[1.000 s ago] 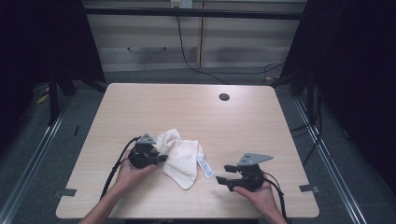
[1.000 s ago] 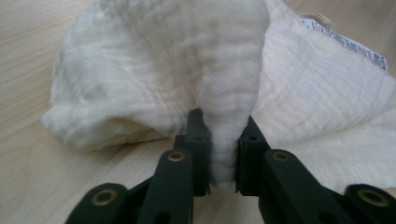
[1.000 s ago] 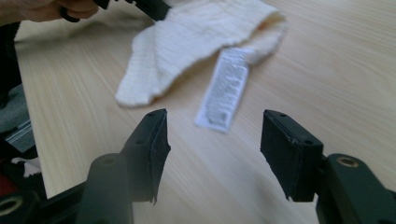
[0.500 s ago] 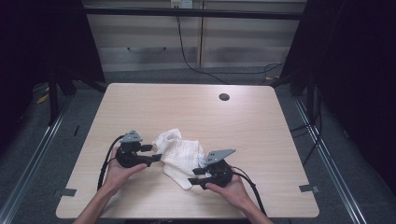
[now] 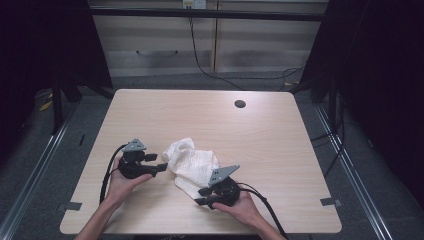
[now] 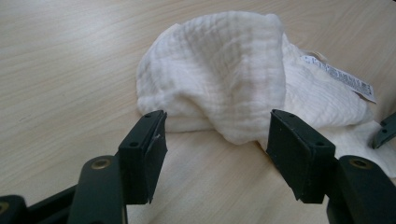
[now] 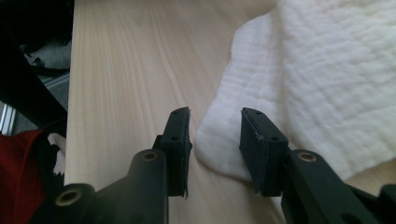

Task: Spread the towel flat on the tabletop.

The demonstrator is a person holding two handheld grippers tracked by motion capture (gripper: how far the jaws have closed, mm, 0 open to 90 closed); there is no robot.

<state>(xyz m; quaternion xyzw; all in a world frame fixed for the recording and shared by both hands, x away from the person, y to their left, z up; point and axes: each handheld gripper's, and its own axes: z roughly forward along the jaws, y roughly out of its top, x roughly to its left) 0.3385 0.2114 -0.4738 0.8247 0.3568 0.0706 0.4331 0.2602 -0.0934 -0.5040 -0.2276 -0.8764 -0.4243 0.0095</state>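
Note:
A crumpled white cloth (image 5: 192, 162) lies on the wooden table (image 5: 200, 115), near its front. My left gripper (image 5: 161, 163) rests at the cloth's left edge, pointing right. In the left gripper view it (image 6: 215, 154) is open wide, and the cloth's raised fold (image 6: 219, 79) sits just ahead of the jaws, with a printed label (image 6: 341, 79) at the right. My right gripper (image 5: 201, 196) is at the cloth's near corner. In the right gripper view it (image 7: 215, 140) is open, and the cloth's rounded corner (image 7: 219, 140) lies between the two jaws, untouched by either.
A dark round grommet hole (image 5: 240, 104) sits at the table's back right. The table's edge (image 7: 70, 93) runs close beside the right gripper, with dark floor and something red (image 7: 18, 177) beyond it. Metal floor rails (image 5: 35, 170) flank the table.
The right gripper has moved left to the cloth's near corner, and its plate now covers the label. The left gripper has backed a little to the left of the cloth.

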